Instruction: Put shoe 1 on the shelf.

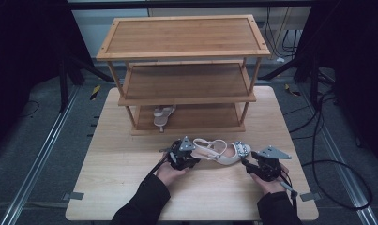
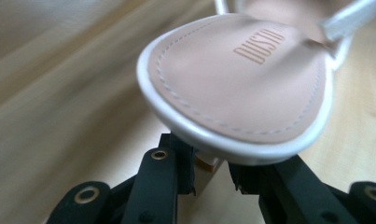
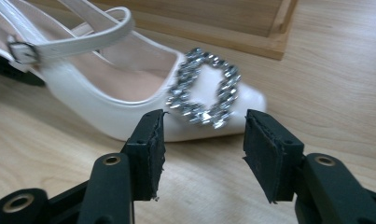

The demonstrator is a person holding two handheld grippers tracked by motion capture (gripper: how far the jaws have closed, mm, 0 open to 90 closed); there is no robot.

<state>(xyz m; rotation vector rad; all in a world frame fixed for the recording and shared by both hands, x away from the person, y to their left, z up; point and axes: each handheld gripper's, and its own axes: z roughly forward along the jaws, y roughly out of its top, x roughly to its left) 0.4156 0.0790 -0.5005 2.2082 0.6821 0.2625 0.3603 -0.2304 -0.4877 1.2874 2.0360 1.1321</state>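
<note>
Altogether two sandals (image 1: 222, 152), one rack (image 1: 184, 51)

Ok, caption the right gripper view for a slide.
Open right hand-held gripper faces the white slingback shoe's rhinestone buckle on the wooden table.

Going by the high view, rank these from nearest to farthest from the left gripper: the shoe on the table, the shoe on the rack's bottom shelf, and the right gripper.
1. Shoe on the table: its heel end is at the left gripper.
2. Shoe on the bottom shelf: behind, inside the rack.
3. Right gripper: across the table, by the toe end.
</note>
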